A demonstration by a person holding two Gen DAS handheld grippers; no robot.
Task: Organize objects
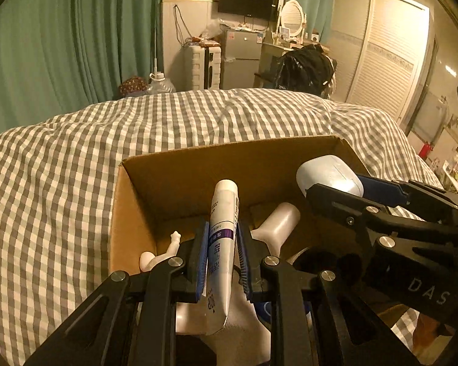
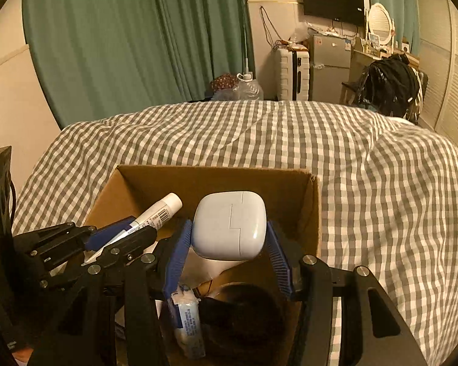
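Observation:
An open cardboard box (image 1: 168,180) (image 2: 313,213) rests on the checked bed cover. My left gripper (image 1: 221,235) is shut on a white tube with a purple band (image 1: 223,225), cap pointing forward over the box; the tube (image 2: 161,210) also shows in the right wrist view. My right gripper (image 2: 229,238) is shut on a pale blue rounded case (image 2: 230,224), held above the box's inside; the case (image 1: 329,175) sits at the right in the left wrist view. Both grippers hang side by side over the box.
Inside the box lie a white bottle (image 1: 279,222), a small white figure (image 1: 165,251), a dark round object (image 2: 244,314) and a small blue-white packet (image 2: 189,320). The grey-white checked cover (image 2: 381,183) spreads all around. A fridge, suitcase and chair stand beyond the bed.

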